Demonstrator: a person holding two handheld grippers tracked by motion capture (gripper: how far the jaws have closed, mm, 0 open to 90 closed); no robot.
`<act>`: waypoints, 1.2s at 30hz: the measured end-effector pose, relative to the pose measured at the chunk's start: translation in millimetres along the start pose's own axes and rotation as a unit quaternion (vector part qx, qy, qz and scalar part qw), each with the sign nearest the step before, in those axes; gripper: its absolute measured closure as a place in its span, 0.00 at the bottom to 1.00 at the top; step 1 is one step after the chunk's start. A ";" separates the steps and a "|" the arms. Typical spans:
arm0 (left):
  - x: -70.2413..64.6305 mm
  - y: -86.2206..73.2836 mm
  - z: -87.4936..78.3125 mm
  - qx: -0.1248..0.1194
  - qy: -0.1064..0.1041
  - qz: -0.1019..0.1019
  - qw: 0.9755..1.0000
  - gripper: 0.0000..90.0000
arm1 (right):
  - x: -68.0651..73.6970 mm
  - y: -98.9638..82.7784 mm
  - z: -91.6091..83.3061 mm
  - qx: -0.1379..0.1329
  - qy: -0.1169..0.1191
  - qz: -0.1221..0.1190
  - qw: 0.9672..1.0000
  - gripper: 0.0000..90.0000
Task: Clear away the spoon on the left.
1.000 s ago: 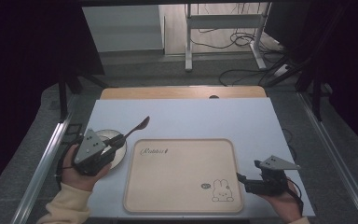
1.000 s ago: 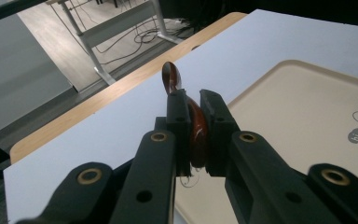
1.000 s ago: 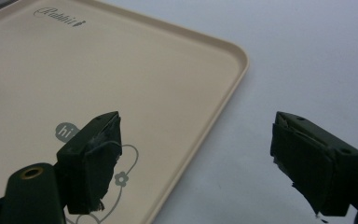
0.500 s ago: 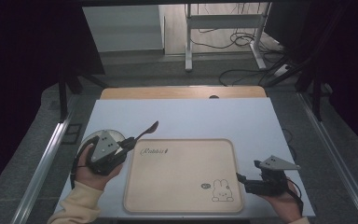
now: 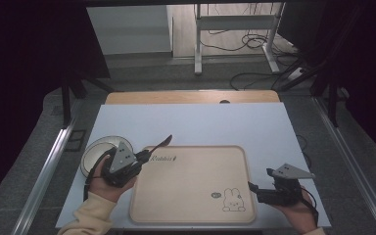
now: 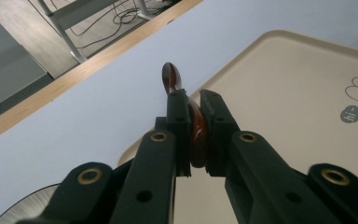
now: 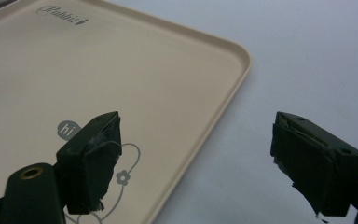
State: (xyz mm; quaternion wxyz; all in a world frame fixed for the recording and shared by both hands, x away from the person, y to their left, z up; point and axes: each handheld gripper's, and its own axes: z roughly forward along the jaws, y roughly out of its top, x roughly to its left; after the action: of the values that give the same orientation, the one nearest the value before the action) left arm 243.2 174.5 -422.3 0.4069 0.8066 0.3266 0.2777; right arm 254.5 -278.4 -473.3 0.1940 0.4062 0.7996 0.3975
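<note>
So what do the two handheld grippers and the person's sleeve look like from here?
Both the left gripper and the right gripper are black, two-jawed, with brass-coloured pivot screws, each topped by a grey three-cornered plate. A black cable trails from each. The left sleeve is pale yellow.

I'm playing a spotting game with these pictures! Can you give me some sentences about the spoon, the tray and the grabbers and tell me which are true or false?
1. The left gripper is shut on the dark spoon. True.
2. The right gripper holds a spoon too. False: its jaws stand open with nothing between them.
3. The tray has a rabbit drawing on it. True.
4. The bowl sits on the tray. False: it sits on the table, left of the tray.
5. The spoon lies flat in the bowl. False: it is held at the tray's upper left corner.
</note>
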 end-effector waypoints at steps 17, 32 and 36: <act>-7.8 -11.5 15.5 0.024 -0.009 0.009 1.000 0.94 | -0.5 -0.7 0.2 0.002 -0.002 -0.003 1.000 0.18; -19.2 -21.4 27.8 0.052 -0.016 0.037 0.998 0.94 | 0.0 -0.6 -0.3 0.002 -0.003 -0.003 1.000 0.18; -23.3 -26.9 31.3 0.063 -0.024 0.041 0.997 0.94 | -0.1 -0.5 -0.6 0.001 -0.004 -0.003 1.000 0.18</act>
State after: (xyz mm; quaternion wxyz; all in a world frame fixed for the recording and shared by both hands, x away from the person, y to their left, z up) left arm 242.8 154.4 -465.2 0.3513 0.8499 0.2999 0.2536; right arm 254.0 -278.9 -473.4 0.1976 0.4053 0.8008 0.3943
